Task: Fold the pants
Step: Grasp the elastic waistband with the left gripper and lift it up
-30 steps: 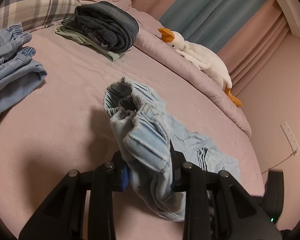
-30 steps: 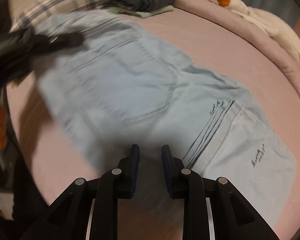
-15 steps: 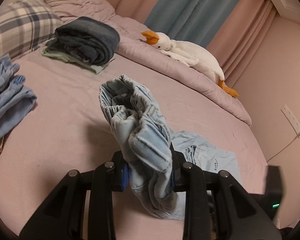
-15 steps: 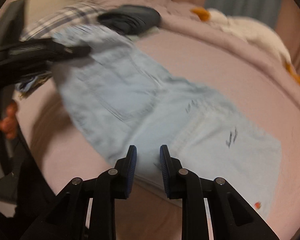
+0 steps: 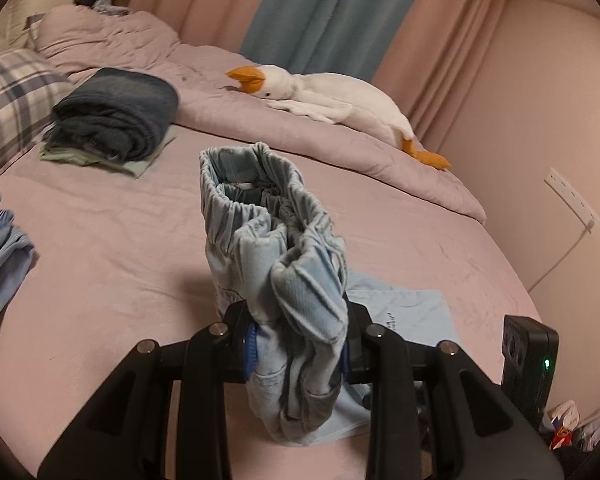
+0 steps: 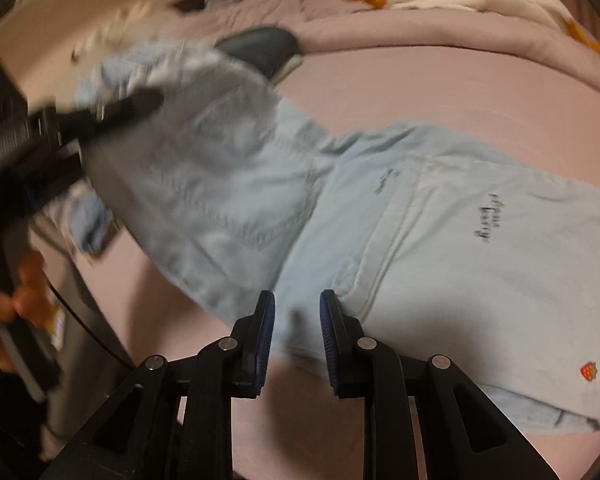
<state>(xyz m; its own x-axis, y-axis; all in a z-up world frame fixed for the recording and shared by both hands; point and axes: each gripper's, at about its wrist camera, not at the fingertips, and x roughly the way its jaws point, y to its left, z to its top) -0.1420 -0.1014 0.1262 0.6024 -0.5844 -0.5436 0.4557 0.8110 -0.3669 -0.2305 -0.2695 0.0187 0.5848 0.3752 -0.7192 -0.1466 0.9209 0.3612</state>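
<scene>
Light blue denim pants (image 6: 440, 240) lie on the pink bed, legs folded to the right. My left gripper (image 5: 296, 344) is shut on the bunched elastic waistband (image 5: 268, 220) and holds it lifted above the bed. In the right wrist view the left gripper (image 6: 112, 112) shows at the upper left, blurred, holding the waist end up. My right gripper (image 6: 296, 324) is partly open and empty, just above the near edge of the pants' middle.
A folded dark garment stack (image 5: 112, 116) sits on the bed at the back left. Other blue clothes (image 5: 0, 256) lie at the left edge. A white goose plush (image 5: 332, 100) rests on the rumpled duvet. The bed edge (image 6: 100, 300) drops off left.
My left gripper has lifted the waistband higher and tilted up. My right gripper has pulled back toward the near edge of the pants and its jaws have widened slightly.
</scene>
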